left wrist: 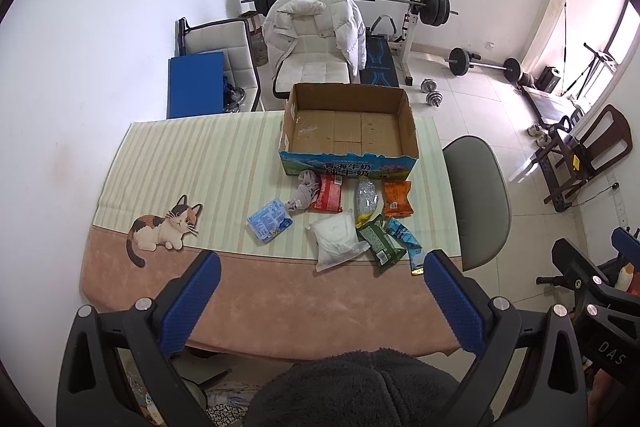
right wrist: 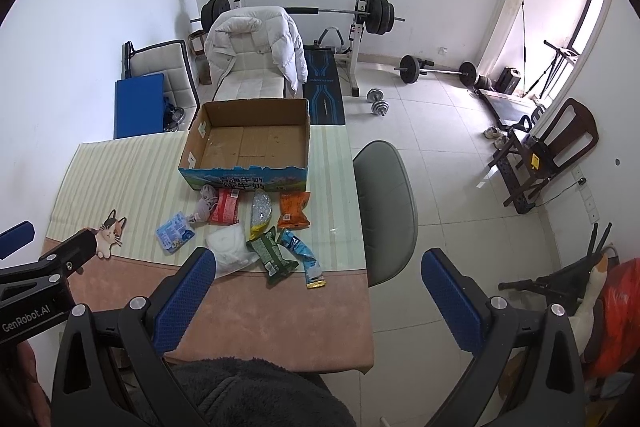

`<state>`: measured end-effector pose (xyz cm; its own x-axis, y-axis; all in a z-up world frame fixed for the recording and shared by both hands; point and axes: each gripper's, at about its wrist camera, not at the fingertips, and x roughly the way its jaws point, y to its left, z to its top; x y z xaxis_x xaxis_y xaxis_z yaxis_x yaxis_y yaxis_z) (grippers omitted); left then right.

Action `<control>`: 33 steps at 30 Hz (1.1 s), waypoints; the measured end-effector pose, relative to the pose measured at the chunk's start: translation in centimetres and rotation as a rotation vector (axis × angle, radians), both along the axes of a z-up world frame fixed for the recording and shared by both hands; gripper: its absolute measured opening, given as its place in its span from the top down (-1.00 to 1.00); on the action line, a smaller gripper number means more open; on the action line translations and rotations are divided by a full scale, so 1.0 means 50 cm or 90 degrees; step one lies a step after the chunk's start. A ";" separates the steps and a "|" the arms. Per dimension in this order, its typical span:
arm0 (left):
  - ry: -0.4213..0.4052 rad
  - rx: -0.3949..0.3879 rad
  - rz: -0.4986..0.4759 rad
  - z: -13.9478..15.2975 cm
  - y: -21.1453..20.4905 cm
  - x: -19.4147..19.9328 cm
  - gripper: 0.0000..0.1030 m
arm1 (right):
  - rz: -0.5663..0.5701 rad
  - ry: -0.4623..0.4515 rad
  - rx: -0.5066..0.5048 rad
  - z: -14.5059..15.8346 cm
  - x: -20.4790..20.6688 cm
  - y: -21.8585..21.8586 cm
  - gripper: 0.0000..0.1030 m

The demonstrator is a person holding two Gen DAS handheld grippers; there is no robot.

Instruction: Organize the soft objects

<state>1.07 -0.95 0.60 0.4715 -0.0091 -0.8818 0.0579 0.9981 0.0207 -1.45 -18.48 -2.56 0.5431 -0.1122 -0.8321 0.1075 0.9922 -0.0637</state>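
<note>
An empty cardboard box stands at the table's far side. In front of it lie several soft items: grey socks, a red packet, a clear bag, an orange packet, a blue tissue pack, a white pouch, a green packet and a light blue packet. My left gripper and right gripper hover open above the near edge, holding nothing.
The table wears a striped cloth with a cat picture. A grey chair stands at its right side. Behind are a white chair with a jacket, a barbell rack and dumbbells on the floor.
</note>
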 end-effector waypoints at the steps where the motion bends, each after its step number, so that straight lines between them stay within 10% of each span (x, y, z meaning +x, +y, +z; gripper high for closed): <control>1: 0.000 -0.001 0.001 0.000 0.002 -0.001 -1.00 | 0.000 -0.001 0.000 0.002 0.000 0.000 -1.00; 33: -0.022 -0.015 0.001 0.016 -0.006 -0.018 -1.00 | -0.019 -0.045 -0.005 0.043 -0.027 -0.016 -1.00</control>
